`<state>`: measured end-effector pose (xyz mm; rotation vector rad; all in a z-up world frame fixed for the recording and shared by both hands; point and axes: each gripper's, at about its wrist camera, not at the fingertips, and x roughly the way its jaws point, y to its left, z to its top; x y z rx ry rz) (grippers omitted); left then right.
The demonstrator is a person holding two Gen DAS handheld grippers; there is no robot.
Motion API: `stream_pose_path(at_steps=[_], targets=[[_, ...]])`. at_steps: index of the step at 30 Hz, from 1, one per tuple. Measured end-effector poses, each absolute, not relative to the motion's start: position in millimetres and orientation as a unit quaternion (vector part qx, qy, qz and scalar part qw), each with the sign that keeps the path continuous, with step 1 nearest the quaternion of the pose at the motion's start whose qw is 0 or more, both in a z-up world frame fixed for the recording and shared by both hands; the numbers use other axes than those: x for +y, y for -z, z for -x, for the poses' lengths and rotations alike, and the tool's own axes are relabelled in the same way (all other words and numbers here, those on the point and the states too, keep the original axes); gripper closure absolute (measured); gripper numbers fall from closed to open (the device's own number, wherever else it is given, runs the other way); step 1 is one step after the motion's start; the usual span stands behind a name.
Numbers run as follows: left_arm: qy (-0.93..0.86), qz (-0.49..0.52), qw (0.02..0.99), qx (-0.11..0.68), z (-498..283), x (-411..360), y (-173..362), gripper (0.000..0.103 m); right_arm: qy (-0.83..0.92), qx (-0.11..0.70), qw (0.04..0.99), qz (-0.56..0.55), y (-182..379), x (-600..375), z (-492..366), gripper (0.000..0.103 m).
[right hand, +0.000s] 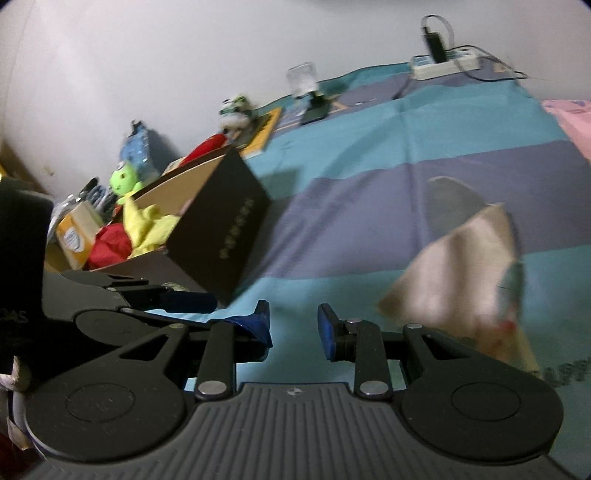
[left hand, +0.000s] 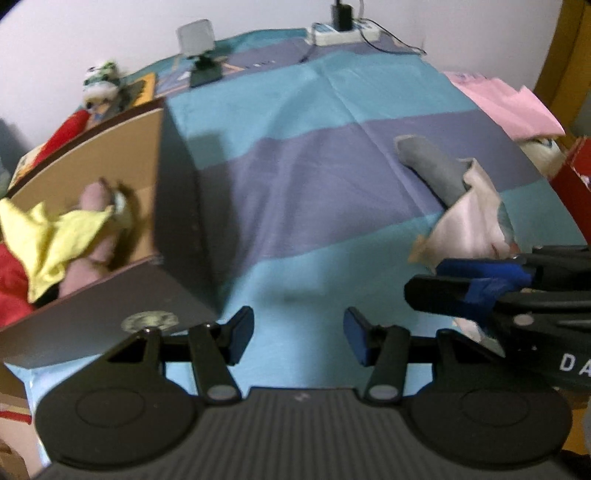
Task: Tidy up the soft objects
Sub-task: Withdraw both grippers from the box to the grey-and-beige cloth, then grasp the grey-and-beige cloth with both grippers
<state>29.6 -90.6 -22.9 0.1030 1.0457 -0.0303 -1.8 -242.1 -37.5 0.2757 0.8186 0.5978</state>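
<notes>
A dark cardboard box (left hand: 177,206) stands on the striped bed at the left and holds a yellow cloth (left hand: 55,236), a red cloth (left hand: 11,280) and a pink plush piece. It also shows in the right wrist view (right hand: 225,236). A pale pink cloth (left hand: 469,221) and a grey sock (left hand: 432,166) lie on the bed at the right; both also show in the right wrist view, the pink cloth (right hand: 465,266) and the sock (right hand: 450,203). My left gripper (left hand: 299,336) is open and empty over the sheet. My right gripper (right hand: 293,325) is open and empty, just left of the pink cloth.
A power strip (left hand: 343,33) with cables, a small lamp (left hand: 197,40) and a plush toy (left hand: 101,79) stand by the wall. A pink sheet (left hand: 506,99) and a red box (left hand: 572,173) lie at the right. A green toy (right hand: 125,181) sits behind the box.
</notes>
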Motion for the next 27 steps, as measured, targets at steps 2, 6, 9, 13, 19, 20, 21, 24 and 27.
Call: stream_pose_path(at_steps=[2,6,9,13,19,20,21,24,27], targets=[[0.022,-0.055,0.862,0.504,-34.2,-99.9,27.6,0.049,-0.269,0.390,0.869,-0.139,38.5,-253.3,0.8,0.092],[0.040,-0.068,0.856,0.511,-44.1,-119.6,35.0,0.049,-0.240,0.384,0.878,-0.153,39.0,-275.7,0.3,0.092],[0.057,-0.077,0.853,0.513,-50.6,-133.3,37.7,0.048,-0.208,0.375,0.888,-0.165,37.9,-296.8,-1.9,0.092],[0.095,-0.079,0.852,0.508,-58.5,-152.5,37.3,0.046,-0.157,0.367,0.895,-0.198,39.9,-329.2,-6.0,0.092],[0.183,-0.052,0.847,0.497,-69.2,-176.8,39.2,0.044,-0.097,0.389,0.884,-0.239,59.7,-365.3,-21.1,0.091],[0.189,-0.051,0.845,0.498,-70.9,-181.3,41.6,0.044,-0.091,0.396,0.881,-0.244,64.6,-368.9,-24.3,0.091],[0.197,-0.051,0.843,0.498,-73.5,-186.2,45.1,0.044,-0.088,0.404,0.875,-0.251,69.7,-371.8,-27.5,0.090],[0.218,-0.049,0.834,0.505,-82.9,-197.1,58.9,0.044,-0.098,0.423,0.858,-0.274,82.4,-376.2,-34.4,0.089],[0.224,-0.051,0.830,0.508,-90.7,-204.8,73.1,0.044,-0.110,0.434,0.849,-0.283,89.0,-372.5,-38.9,0.089]])
